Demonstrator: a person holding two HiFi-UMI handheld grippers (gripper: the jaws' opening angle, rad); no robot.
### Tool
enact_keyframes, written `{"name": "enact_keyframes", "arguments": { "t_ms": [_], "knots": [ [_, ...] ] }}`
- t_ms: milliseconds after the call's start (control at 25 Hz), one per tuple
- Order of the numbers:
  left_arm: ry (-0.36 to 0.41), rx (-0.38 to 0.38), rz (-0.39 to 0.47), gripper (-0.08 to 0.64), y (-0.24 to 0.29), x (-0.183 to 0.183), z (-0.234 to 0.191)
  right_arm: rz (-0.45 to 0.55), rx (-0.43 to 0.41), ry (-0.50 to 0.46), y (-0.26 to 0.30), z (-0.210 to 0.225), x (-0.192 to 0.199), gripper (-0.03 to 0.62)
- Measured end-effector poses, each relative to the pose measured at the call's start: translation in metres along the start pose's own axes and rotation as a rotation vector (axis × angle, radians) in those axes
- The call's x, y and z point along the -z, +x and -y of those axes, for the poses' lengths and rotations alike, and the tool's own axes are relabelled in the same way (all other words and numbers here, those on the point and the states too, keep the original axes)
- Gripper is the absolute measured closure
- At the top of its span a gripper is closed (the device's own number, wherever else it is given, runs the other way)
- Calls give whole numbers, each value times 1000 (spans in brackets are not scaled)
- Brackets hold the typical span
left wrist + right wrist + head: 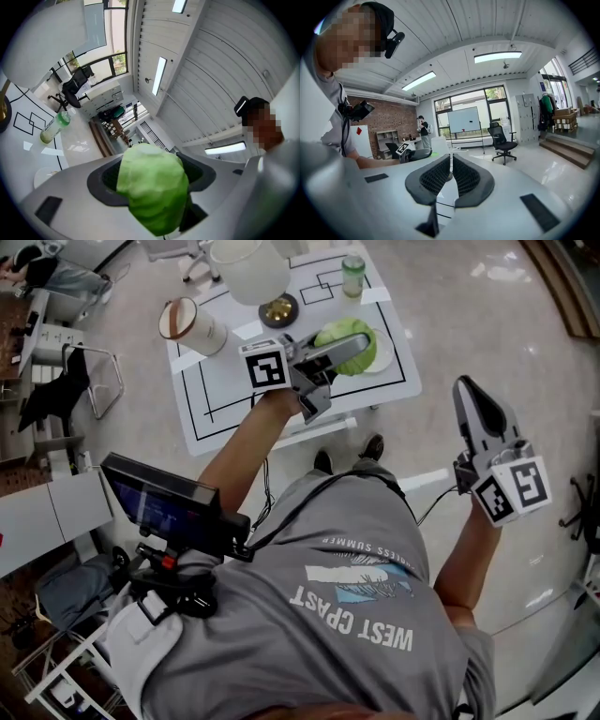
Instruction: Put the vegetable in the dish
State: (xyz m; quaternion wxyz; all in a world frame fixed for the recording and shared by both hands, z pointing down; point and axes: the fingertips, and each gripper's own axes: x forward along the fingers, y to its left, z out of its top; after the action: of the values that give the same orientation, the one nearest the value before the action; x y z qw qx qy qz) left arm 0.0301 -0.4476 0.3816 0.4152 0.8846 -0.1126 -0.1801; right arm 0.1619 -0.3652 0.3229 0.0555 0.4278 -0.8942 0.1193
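Veg [152,187] clamped in L gripper [345,349] over dish [383,359]; R gripper [451,165] closed, empty.

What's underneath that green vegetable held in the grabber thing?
A white dish on the table; only its rim shows beside the vegetable. The vegetable and the left gripper cover the rest, so contact cannot be judged.

Grey T-shirt [309,634] reads "WEST COAST" and "SUMMER".

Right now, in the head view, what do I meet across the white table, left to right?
White canister → large white container → dark round object with a gold centre → green vegetable in the left tool. Bottle omitted: in line with the vegetable.
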Motion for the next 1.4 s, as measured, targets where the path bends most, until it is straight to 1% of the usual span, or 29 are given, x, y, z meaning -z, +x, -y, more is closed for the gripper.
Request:
{"name": "enact_keyframes", "arguments": {
  "t_ms": [160, 320, 360, 600, 800, 1000, 1200, 1400],
  "knots": [
    [-17, -69, -49, 241, 6, 12, -34, -18, 4, 17, 2, 15, 8, 581],
    [25, -134, -126, 241, 10, 26, -68, -33, 11, 37, 5, 28, 17, 581],
    [24, -148, -141, 241, 11, 30, -77, -37, 13, 41, 6, 32, 19, 581],
    [-33, -223, -227, 241, 16, 56, -138, -68, 27, 69, 11, 56, 38, 581],
    [-54, -271, -319, 241, 23, 77, -163, -102, 49, 83, -1, 65, 37, 581],
    [-84, -298, -422, 241, 32, 102, -187, -132, 70, 93, -11, 75, 37, 581],
    [-127, -317, -527, 241, 40, 129, -237, -149, 80, 116, -1, 103, 59, 581],
    [-180, -320, -621, 241, 47, 153, -261, -178, 85, 130, 0, 120, 69, 581]
  ]
}}
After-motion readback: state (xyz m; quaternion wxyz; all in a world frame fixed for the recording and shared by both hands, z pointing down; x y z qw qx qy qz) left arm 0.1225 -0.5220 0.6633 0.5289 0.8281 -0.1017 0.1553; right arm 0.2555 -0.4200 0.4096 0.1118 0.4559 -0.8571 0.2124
